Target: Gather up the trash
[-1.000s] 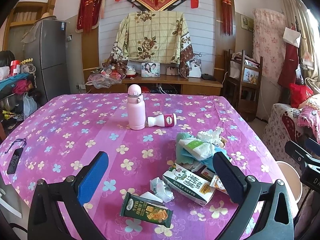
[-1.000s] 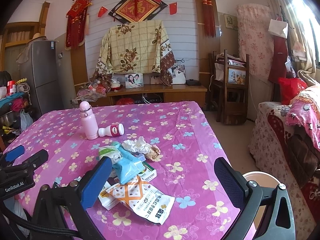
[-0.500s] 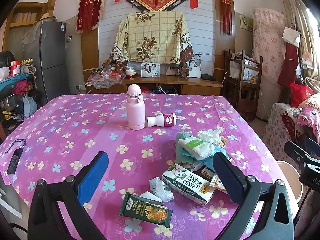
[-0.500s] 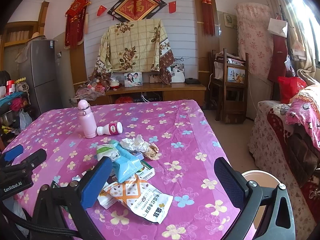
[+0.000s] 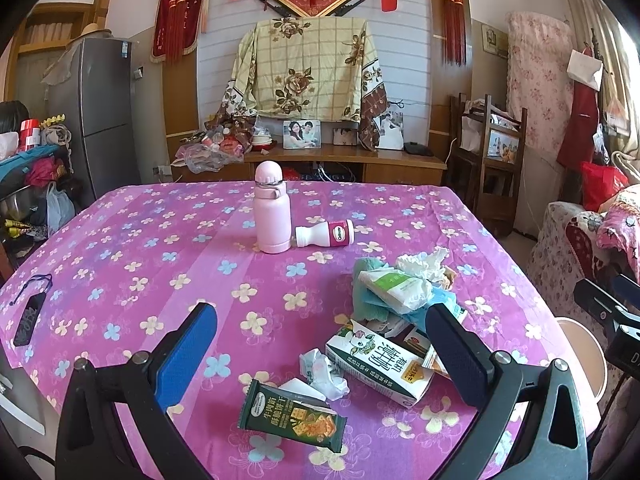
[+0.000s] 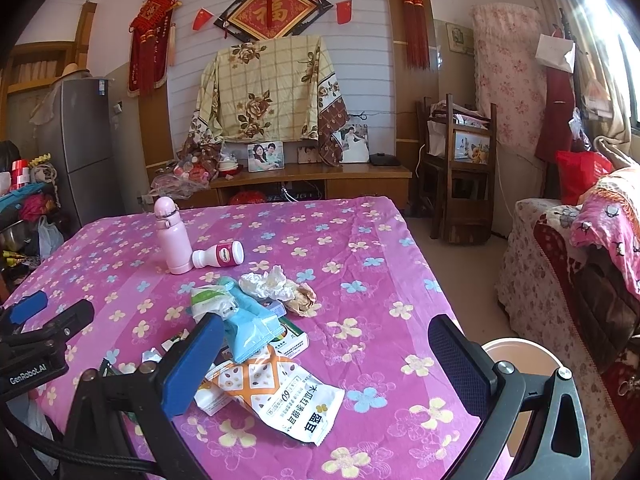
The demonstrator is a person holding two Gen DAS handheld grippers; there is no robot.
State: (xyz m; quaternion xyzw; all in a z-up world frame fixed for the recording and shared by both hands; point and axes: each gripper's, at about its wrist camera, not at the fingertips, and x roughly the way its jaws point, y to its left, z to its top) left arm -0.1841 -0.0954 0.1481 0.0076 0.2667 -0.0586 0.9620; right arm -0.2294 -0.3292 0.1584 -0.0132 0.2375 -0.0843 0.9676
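Trash lies in a heap on the pink flowered table: a green snack wrapper, a milk carton, crumpled tissue, a blue packet, an orange-and-white bag and crumpled paper. My left gripper is open and empty, just before the wrapper and carton. My right gripper is open and empty, over the orange-and-white bag. A round bin stands on the floor beside the table's right edge.
A pink flask stands mid-table with a small white-and-red bottle lying beside it. A dark phone-like object lies near the left edge. A sofa is to the right, a cabinet behind.
Both grippers stay open. The right gripper has drifted slightly, so the table scene sits a little lower and left in its view. The left view is almost unchanged.
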